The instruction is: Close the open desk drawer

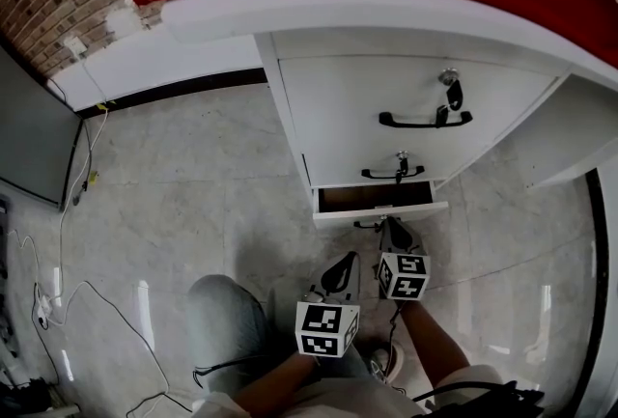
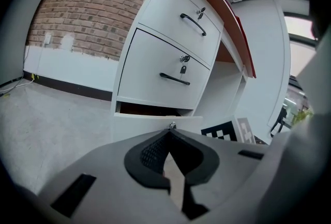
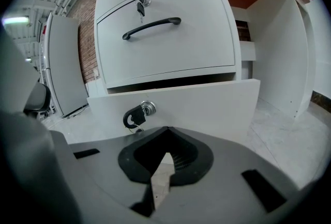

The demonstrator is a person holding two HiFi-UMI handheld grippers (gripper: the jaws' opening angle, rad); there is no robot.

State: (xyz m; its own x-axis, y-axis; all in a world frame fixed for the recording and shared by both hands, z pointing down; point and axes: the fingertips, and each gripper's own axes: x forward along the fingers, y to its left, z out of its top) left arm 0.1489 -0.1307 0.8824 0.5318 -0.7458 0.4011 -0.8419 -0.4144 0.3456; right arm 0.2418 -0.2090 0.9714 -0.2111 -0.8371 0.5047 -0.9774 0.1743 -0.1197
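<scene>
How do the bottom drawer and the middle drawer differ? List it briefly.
The bottom drawer stands pulled out, a dark gap above it; the middle drawer sits shut. The middle drawer's front is taller than the bottom drawer's. Both are white, each with a key in its lock.

No words, brands or numbers can be read anywhere; the left claw's cube (image 1: 326,329) and right claw's cube (image 1: 403,276) bear only black-and-white square patterns.

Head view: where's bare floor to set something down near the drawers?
Open floor left of the drawer unit, between the baseboard and the person's knee; cables edge its far left. Crowded: in front of the open bottom drawer, where the left gripper and right gripper sit.
</scene>
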